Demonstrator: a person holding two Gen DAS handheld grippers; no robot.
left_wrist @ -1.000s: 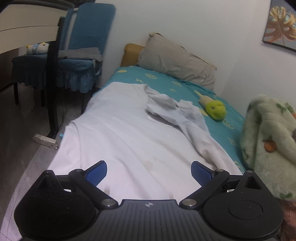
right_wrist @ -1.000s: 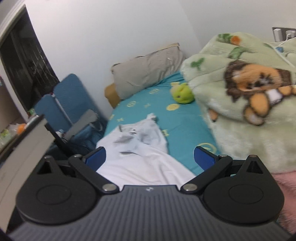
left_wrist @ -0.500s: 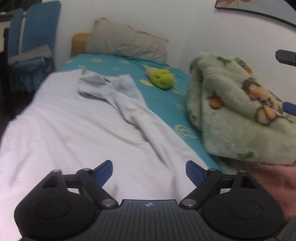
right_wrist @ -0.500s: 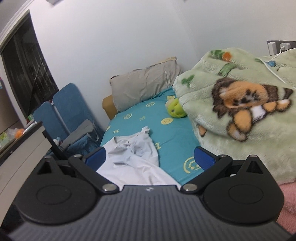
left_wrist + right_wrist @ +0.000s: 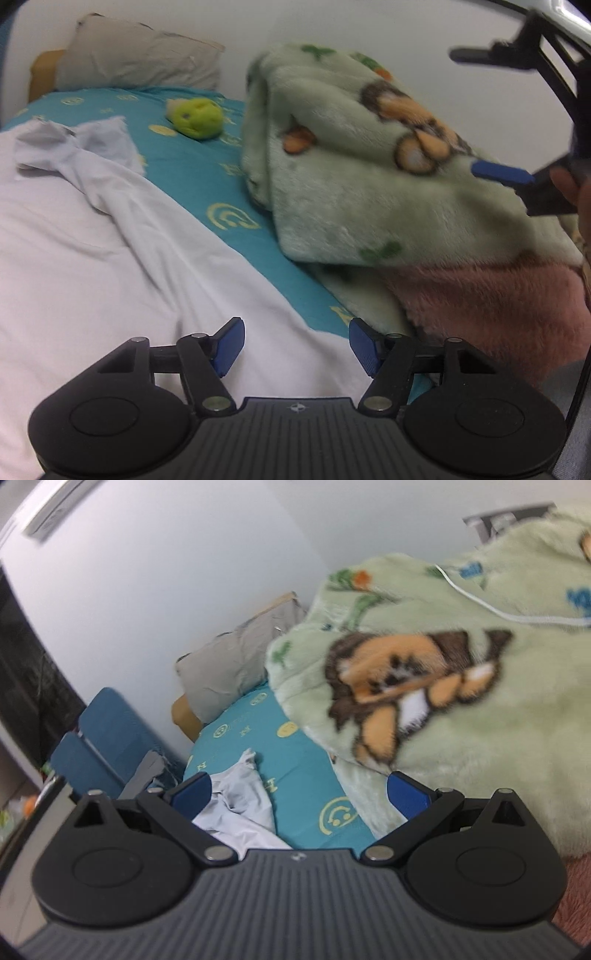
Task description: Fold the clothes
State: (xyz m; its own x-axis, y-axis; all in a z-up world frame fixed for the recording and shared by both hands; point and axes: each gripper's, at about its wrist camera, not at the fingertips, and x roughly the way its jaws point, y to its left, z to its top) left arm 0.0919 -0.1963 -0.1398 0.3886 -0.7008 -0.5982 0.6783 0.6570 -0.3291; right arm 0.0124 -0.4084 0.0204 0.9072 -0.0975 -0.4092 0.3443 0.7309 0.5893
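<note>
A: How does the left gripper (image 5: 295, 345) stand?
B: Jaws spread wide, blue pads (image 5: 229, 345) parted, nothing between them.
A: And the right gripper (image 5: 300, 794)?
B: Also spread wide and bare. From the left wrist view it shows far right, raised (a bit of the hand (image 5: 576, 195) shows behind it).

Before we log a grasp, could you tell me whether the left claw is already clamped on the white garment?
No, the left claw is open above the white garment, gripping nothing.
</note>
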